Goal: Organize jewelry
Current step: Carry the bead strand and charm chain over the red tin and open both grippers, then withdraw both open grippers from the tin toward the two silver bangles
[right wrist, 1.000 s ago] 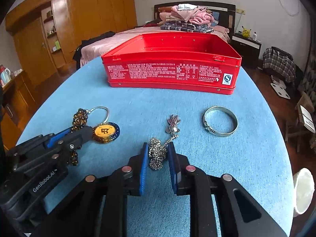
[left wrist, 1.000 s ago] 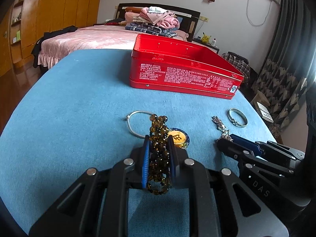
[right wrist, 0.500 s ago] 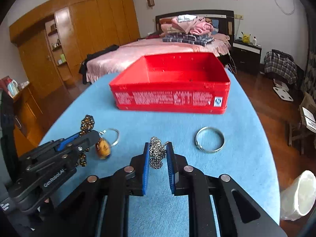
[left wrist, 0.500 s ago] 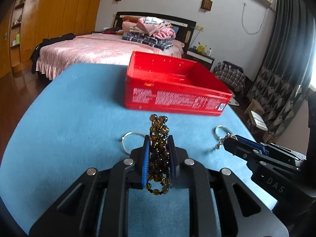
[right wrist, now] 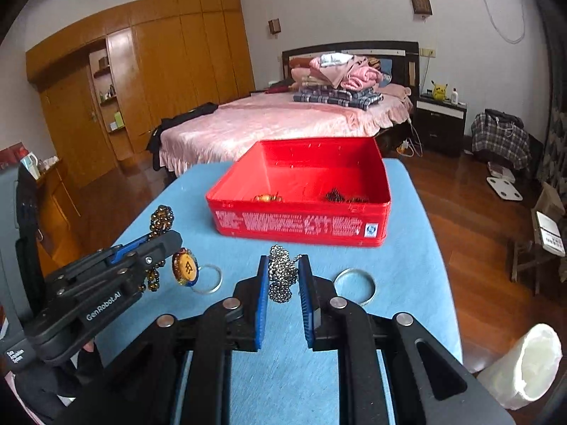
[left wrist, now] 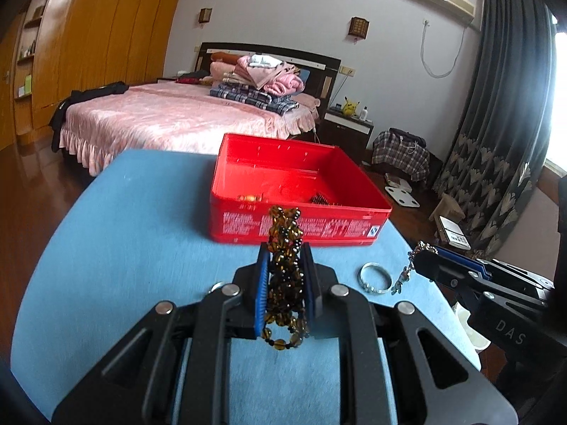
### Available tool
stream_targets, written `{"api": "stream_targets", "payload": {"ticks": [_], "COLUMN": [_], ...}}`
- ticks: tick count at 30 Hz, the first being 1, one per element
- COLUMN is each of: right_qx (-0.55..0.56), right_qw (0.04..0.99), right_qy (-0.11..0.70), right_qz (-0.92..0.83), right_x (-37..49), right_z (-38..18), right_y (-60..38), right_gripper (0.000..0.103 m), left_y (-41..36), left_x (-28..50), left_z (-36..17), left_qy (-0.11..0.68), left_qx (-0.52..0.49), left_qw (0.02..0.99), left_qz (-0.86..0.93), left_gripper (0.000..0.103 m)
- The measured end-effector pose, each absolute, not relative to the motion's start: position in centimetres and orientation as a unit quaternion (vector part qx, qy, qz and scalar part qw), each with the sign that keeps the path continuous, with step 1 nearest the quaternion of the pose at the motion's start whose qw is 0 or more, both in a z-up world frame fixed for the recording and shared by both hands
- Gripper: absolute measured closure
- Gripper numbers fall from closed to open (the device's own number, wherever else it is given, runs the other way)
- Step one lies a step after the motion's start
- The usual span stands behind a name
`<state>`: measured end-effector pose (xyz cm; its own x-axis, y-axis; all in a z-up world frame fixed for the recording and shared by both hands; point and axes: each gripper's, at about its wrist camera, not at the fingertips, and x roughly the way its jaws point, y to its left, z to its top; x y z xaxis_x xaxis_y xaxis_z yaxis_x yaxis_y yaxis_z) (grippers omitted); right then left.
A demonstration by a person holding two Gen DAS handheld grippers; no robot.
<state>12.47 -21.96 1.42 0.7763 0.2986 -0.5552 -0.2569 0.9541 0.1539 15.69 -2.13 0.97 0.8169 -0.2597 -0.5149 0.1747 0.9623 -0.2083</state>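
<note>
My left gripper [left wrist: 283,255] is clamped on the amber bead strand [left wrist: 284,276], beads bunched between the blue pads and spilling out above and below, an orange pendant [right wrist: 186,266] dangling off it. My right gripper [right wrist: 283,265] pinches the silver chain [right wrist: 281,272], clear of the blue table [left wrist: 141,230]. Ahead sits the open red tin [right wrist: 301,226] toward the table's far edge. Two bangles [right wrist: 354,281] lie on the cloth between the tin and my grippers.
</note>
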Motion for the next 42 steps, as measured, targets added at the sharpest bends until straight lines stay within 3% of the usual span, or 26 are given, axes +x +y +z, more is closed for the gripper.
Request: {"api": "stream_targets", "payload": {"ticks": [20, 37, 39, 40, 41, 42], "right_qx": [0.044, 0.035, 0.024, 0.022, 0.018, 0.014], "right_qw": [0.95, 0.943, 0.944, 0.947, 0.949, 0.951], "right_qy": [0.279, 0.301, 0.302, 0.297, 0.291, 0.287], "right_qz": [0.13, 0.138, 0.128, 0.123, 0.118, 0.113], "right_x": [22.4, 30.1, 30.1, 30.1, 29.9, 29.7], "right_z": [3.0, 0.5, 0.1, 0.2, 0.3, 0.3], "right_y": [-23.3, -22.3, -22.2, -22.2, -22.3, -22.5], "right_gripper": [0.087, 0.085, 0.062, 0.054, 0.054, 0.053], "left_y": [-4.8, -5.1, -4.8, -4.5, -4.1, -3.5], "left_x": [26.1, 34.3, 34.5, 34.4, 34.3, 33.9], "left_z": [3.7, 1.0, 0.5, 0.5, 0.5, 0.7], "left_qy": [0.27, 0.307, 0.317, 0.318, 0.317, 0.309], "left_qx": [-0.059, -0.06, -0.061, -0.063, -0.066, -0.071], "left_qw": [0.954, 0.943, 0.94, 0.94, 0.94, 0.943], "left_qz": [-0.118, -0.116, -0.112, -0.11, -0.108, -0.104], "left_gripper": [0.087, 0.086, 0.082, 0.067, 0.049, 0.047]}}
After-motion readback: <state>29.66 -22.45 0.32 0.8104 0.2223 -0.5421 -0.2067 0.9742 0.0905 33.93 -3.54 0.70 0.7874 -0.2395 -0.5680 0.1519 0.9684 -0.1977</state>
